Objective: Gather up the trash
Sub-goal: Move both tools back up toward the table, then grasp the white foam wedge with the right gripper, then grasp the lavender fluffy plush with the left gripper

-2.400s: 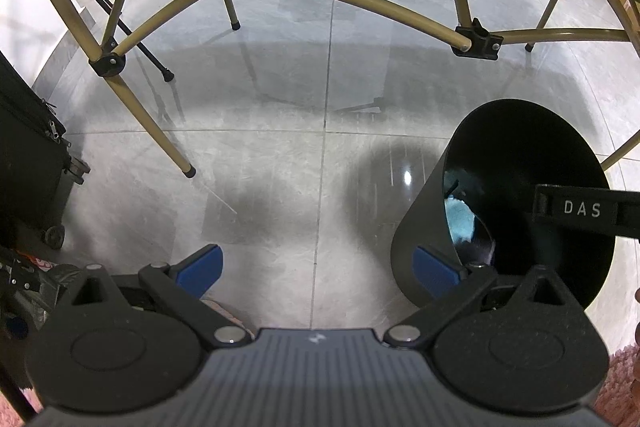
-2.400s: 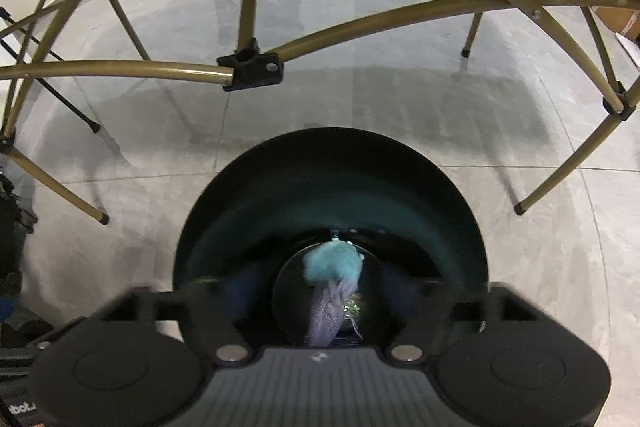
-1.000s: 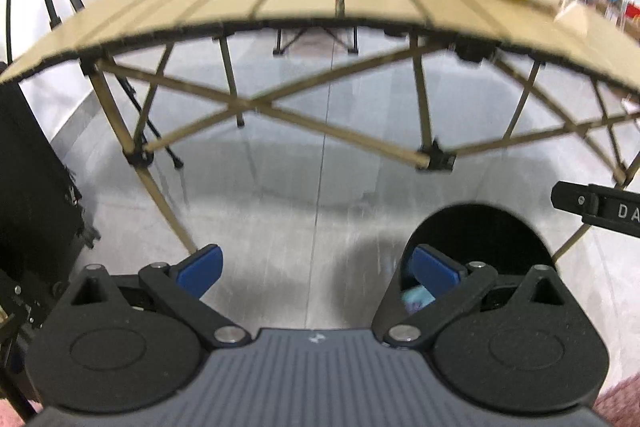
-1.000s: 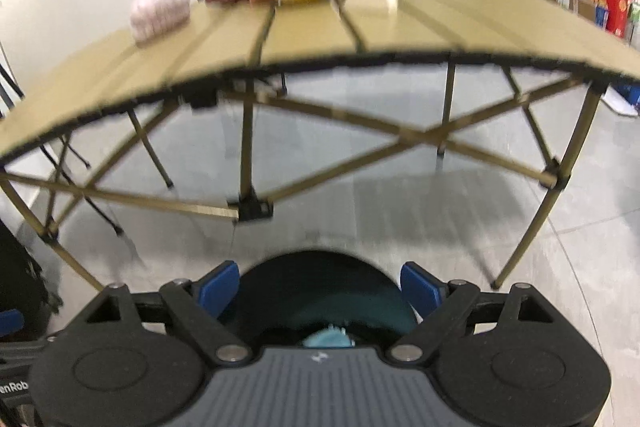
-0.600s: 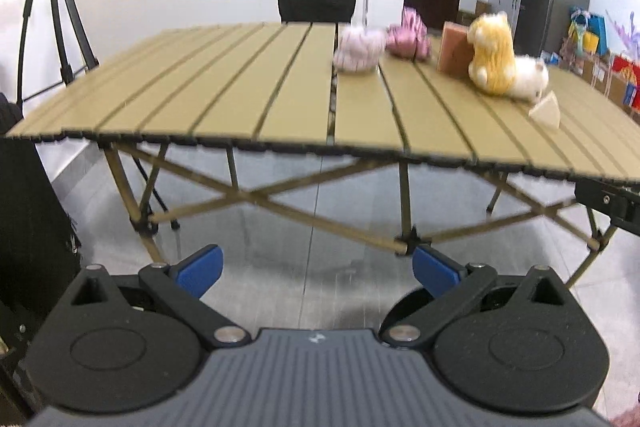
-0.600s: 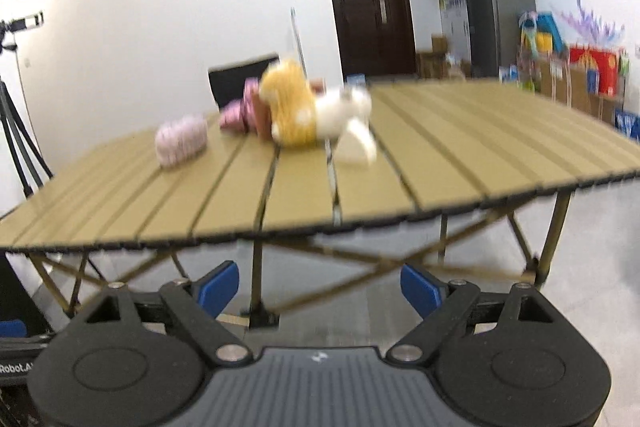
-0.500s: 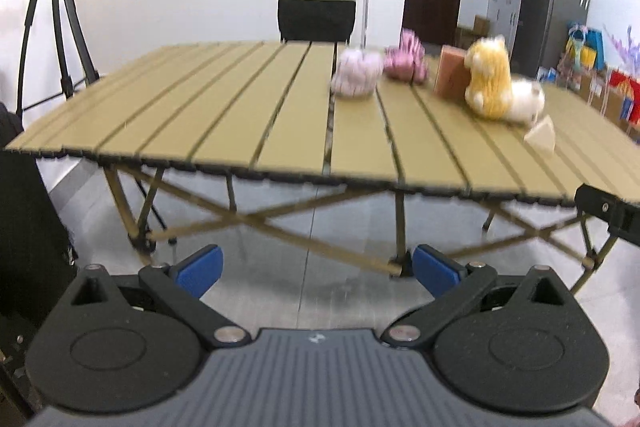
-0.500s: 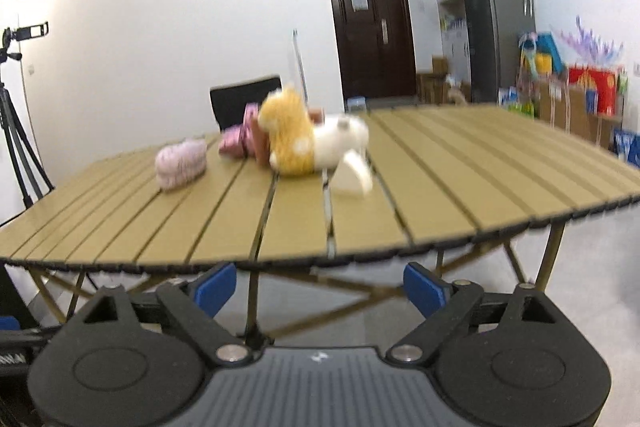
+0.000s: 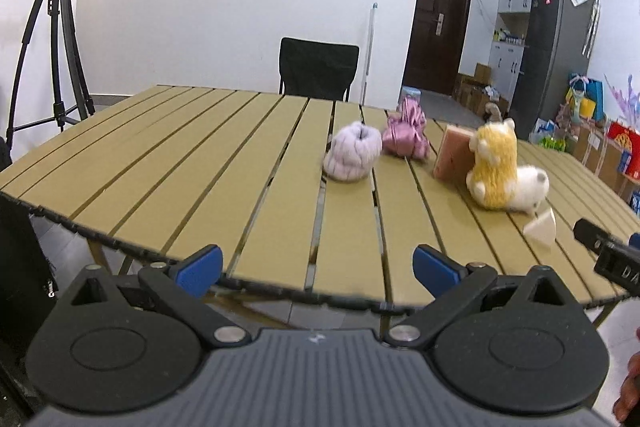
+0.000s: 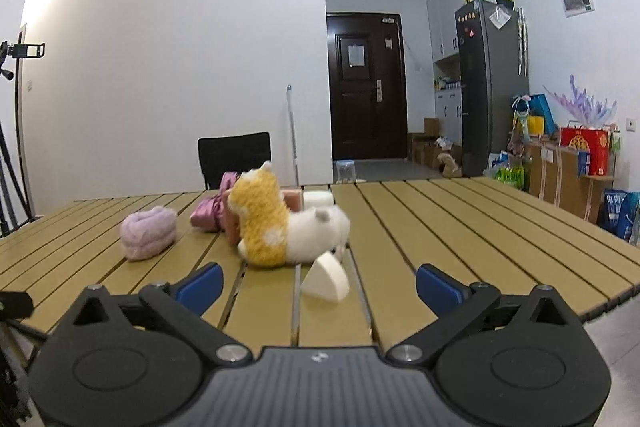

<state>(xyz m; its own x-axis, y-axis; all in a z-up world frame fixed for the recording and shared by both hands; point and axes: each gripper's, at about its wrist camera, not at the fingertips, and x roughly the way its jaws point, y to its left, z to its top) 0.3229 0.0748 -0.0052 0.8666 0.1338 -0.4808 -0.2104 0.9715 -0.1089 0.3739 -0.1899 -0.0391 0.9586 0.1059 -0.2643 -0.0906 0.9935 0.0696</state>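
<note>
While right gripper (image 10: 318, 281) jaws open, empty: approach cream wedge-shaped sponge (image 10: 325, 281) just ahead, straddle it squarely; left gripper (image 9: 318, 263) spread, empty.

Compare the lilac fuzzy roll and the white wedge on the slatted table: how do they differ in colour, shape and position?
The lilac fuzzy roll is pale purple; the white wedge is off-white. The roll is rounded and fluffy, while the wedge is smooth with flat faces and a point. The wedge lies nearer the table's front edge, the roll further back and to the left. Both rest loose on the slats, untouched.
</note>
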